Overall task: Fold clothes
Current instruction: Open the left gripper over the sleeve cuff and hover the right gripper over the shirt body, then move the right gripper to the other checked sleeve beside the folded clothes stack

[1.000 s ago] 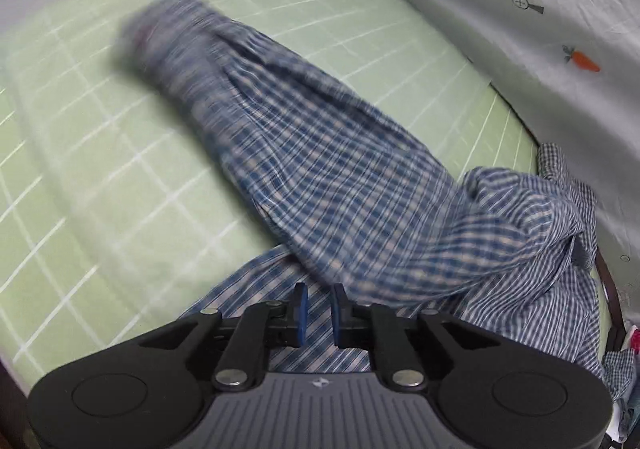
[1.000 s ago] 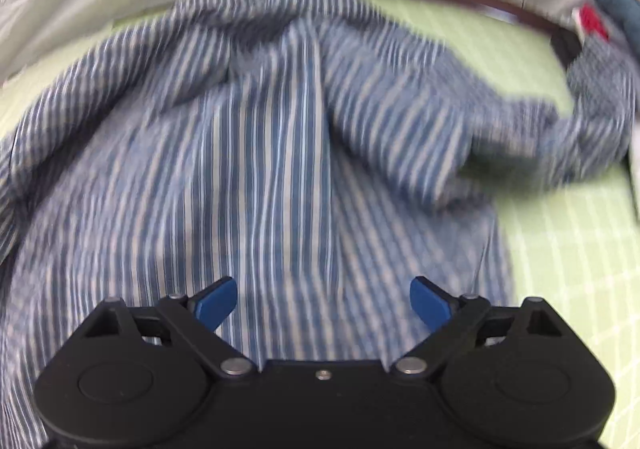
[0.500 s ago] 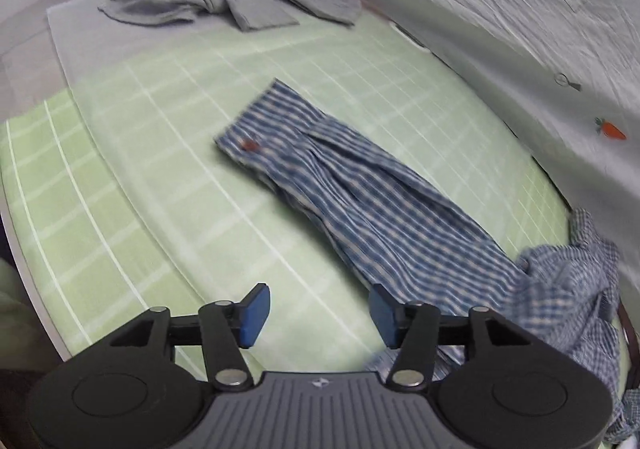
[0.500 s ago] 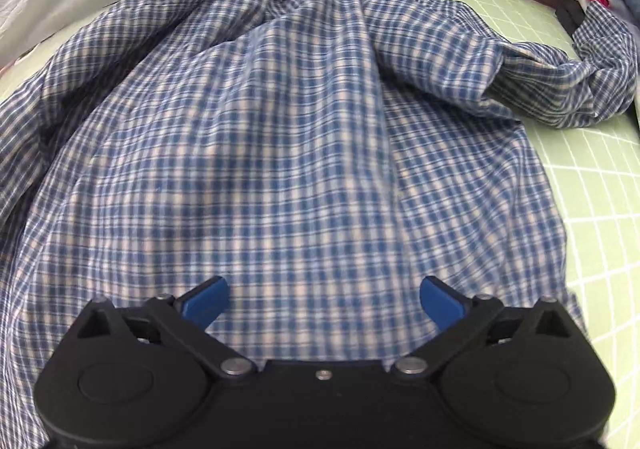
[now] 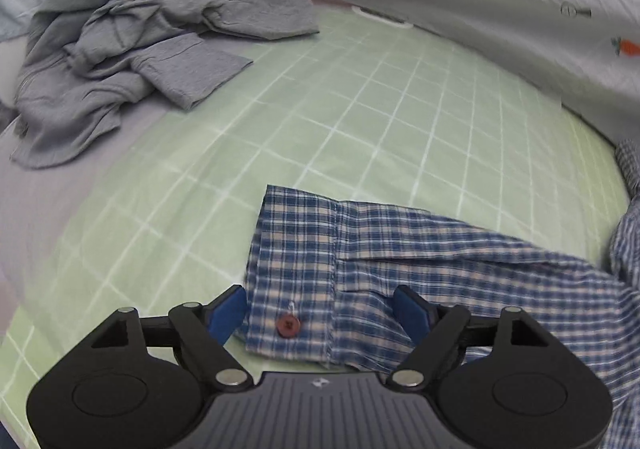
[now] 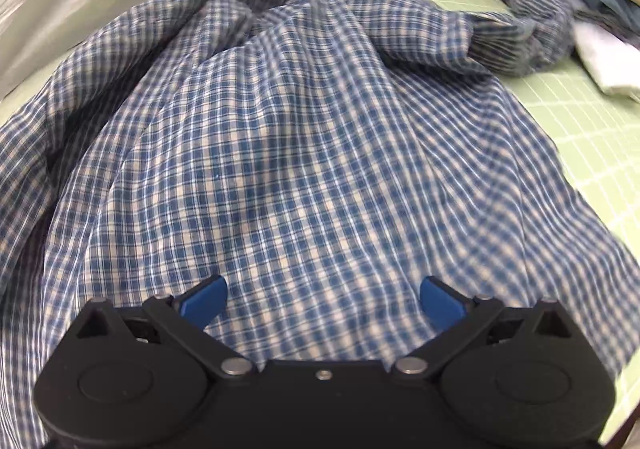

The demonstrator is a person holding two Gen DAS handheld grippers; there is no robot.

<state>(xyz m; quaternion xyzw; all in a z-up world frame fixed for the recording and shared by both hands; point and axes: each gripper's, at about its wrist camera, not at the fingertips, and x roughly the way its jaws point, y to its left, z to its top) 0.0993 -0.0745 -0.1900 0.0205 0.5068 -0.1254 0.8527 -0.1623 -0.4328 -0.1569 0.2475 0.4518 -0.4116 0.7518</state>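
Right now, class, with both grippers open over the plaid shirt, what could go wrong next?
1. The left gripper straddles the cuff; closing may catch its button or the sheet.
2. The right gripper faces the rumpled shirt; it might grab several layers.

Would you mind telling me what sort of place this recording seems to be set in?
Most likely a bedroom, with clothes being folded on a bed. The plaid shirt lies on a green checked sheet, a crumpled grey garment lies further back, and a pale fabric printed with carrots runs alongside.
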